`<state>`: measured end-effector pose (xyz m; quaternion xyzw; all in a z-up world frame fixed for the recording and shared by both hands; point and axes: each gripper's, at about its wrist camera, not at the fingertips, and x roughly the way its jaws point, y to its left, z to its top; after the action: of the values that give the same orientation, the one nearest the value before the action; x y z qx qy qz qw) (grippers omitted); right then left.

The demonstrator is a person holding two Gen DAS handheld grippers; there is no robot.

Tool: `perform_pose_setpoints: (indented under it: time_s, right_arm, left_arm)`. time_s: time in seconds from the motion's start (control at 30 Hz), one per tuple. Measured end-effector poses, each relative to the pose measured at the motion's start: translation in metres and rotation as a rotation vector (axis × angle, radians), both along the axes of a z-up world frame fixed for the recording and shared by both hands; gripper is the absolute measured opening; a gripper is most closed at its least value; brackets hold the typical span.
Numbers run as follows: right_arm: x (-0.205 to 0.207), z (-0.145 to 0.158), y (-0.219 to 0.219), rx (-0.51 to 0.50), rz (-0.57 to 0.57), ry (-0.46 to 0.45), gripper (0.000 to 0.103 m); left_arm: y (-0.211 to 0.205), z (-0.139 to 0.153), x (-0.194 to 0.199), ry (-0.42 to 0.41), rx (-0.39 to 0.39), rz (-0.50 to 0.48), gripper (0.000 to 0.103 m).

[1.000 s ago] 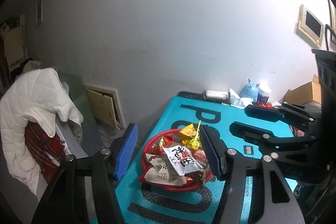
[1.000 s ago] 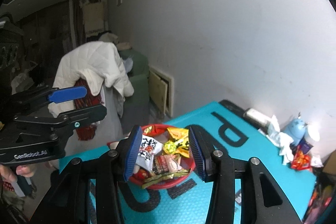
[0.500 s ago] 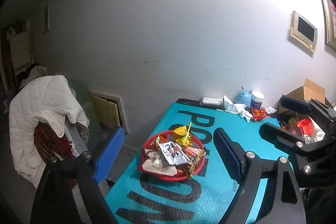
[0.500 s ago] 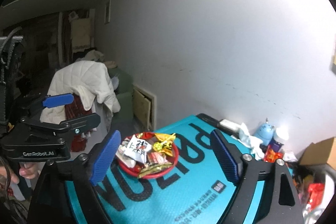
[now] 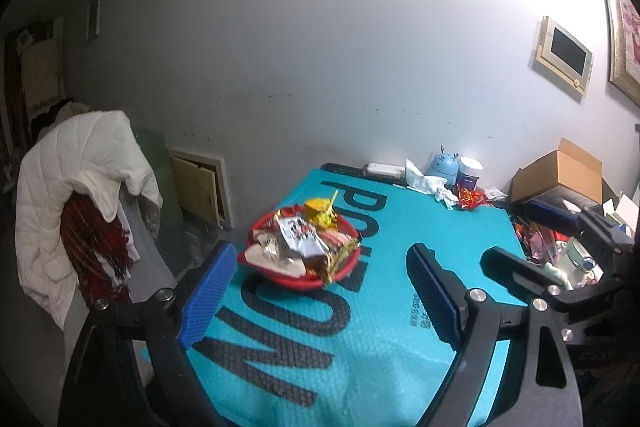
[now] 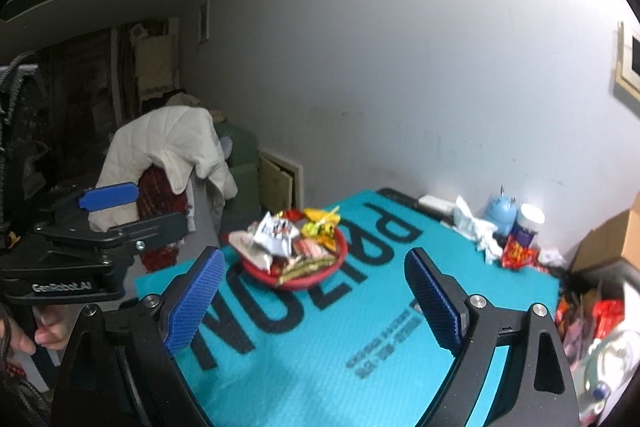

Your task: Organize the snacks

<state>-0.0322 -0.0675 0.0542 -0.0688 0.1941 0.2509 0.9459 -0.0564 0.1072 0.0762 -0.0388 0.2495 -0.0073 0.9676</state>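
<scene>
Left gripper (image 5: 320, 301): jaws stood wide apart and held nothing; it hung above the near end of the teal mat (image 5: 400, 307), low in the frame, well short of the snacks.

Right gripper (image 6: 316, 303): jaws likewise spread wide with nothing between them, low in its frame and raised over the mat, probably parked clear so the whole layout could be seen.

Snacks (image 5: 306, 241): heaped in the red basket (image 5: 296, 277), middle of the left view, toward the mat's left edge; a white packet (image 6: 276, 233) and yellow wrappers (image 6: 320, 223) sat on top, some overhanging the rim.

Basket position: apart from both grippers, between the blue pads (image 5: 208, 291) in each view, which suggested both tools were aimed at it.

Other clutter: tissues (image 5: 430, 183), a blue round toy (image 5: 442, 165) and a red wrapper (image 6: 518, 253) lay by the wall at the mat's far end, right of centre; a cardboard box (image 5: 560, 173) stood at the right edge.

Stage, as judged: the packets looked gathered in one container, so sorting seemed mostly finished or about to begin anew; I could not tell which.

Risk: the loose top packets could slide off if the basket were nudged.
</scene>
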Motion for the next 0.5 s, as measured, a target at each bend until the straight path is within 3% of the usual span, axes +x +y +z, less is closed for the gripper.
perform_pose_setpoints:
  time_s: [0.17, 0.5]
  right_arm:
    - [0.001, -0.013, -0.002, -0.012, 0.033, 0.039, 0.092]
    - [-0.006, -0.010, -0.005, 0.008, 0.053, 0.047, 0.092]
  left_arm:
    - [-0.007, -0.008, -0.010, 0.018, 0.000, 0.044, 0.087]
    - [-0.008, -0.010, -0.018, 0.033, -0.004, 0.092, 0.087]
